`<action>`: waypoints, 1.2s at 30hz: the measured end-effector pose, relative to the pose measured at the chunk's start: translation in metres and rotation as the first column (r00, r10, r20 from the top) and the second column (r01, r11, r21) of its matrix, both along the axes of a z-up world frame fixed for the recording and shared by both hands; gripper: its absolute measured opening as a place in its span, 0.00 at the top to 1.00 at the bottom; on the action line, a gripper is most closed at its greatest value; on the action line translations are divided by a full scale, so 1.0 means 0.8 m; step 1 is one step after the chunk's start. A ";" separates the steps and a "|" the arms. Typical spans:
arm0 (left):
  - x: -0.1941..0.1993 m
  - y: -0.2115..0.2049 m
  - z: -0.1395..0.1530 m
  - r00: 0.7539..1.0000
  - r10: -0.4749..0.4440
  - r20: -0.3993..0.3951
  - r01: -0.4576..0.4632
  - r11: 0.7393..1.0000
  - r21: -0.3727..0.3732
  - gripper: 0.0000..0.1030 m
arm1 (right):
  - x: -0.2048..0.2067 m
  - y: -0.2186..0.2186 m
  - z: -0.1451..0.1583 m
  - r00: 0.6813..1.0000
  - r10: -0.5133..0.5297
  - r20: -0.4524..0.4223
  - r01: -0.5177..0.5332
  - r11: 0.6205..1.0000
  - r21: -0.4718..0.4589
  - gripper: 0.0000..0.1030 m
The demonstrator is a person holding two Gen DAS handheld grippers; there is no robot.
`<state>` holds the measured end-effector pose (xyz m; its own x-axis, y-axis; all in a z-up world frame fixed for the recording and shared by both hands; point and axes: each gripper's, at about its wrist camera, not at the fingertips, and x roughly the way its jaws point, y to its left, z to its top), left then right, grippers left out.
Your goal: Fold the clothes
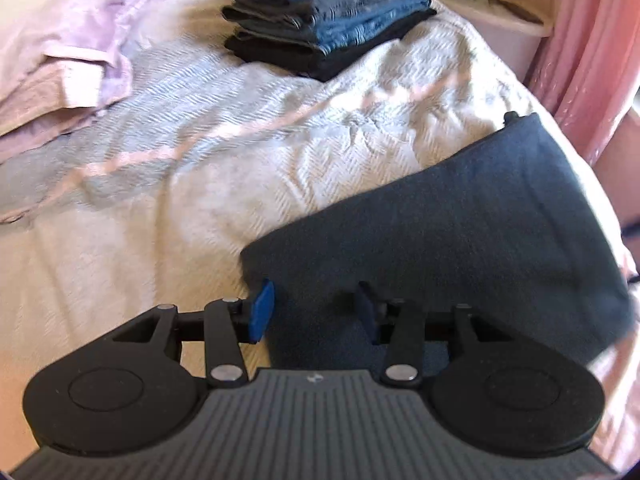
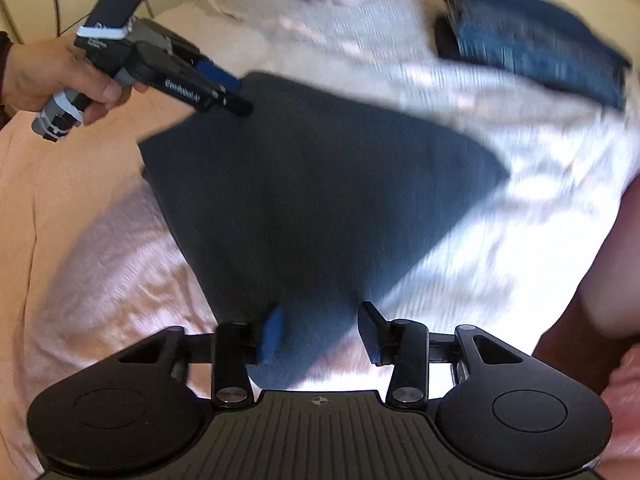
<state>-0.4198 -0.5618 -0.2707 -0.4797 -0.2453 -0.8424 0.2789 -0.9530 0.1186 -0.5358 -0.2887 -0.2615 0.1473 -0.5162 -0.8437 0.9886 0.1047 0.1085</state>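
Dark garment [image 1: 460, 232]: a partly folded, dark blue-grey knit piece lying flat on the pale herringbone bedspread [image 1: 240, 128], at the near side of the bed.
Handling: judged soft, limp and light; it will sag and drape when lifted, so two corners need lifting together. The matte knit should not slip between pads.
Where to grip: probably the near edge and its corners, pinching all layers so the fold stays together.
Left gripper [image 1: 312, 312]: jaws partly open, straddling the garment's near corner; one blue pad [image 1: 262, 312] sits just off the cloth edge, the other over it. No pinch visible.
Right gripper [image 2: 320, 332]: jaws partly open over the garment's near tip, cloth showing between them; nothing clamped that I can see.
Finished stack [image 1: 324, 20]: folded dark and blue clothes at the far end, well apart.
Unfolded pile [image 1: 68, 48]: pale lilac clothes on the left.
Writing: white lettering on the left gripper's side in the right-wrist view, too blurred to read.
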 end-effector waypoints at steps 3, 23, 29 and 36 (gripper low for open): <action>0.040 0.022 0.022 0.999 -0.052 -0.015 0.053 0.998 0.039 0.63 | 0.012 0.004 0.028 0.999 0.034 -0.033 -0.036 0.998 -0.055 0.58; 0.108 0.121 0.027 0.972 -0.166 0.164 0.195 0.964 -0.183 0.32 | 0.044 -0.017 0.032 0.988 -0.004 -0.153 0.033 0.982 0.186 0.30; 0.137 0.146 0.052 0.983 -0.138 0.122 0.162 0.965 -0.206 0.24 | 0.080 -0.003 0.053 0.982 0.022 -0.189 0.015 0.981 0.195 0.30; 0.156 0.170 0.051 0.981 -0.151 0.120 0.173 0.962 -0.211 0.18 | 0.104 0.011 0.051 0.984 0.033 -0.174 0.005 0.977 0.214 0.30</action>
<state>-0.2951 -0.4259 -0.2297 -0.4433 -0.3559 -0.8227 0.0986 -0.9316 0.3499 -0.4524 -0.2802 -0.2206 -0.0073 -0.3210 -0.9470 0.9927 0.1120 -0.0456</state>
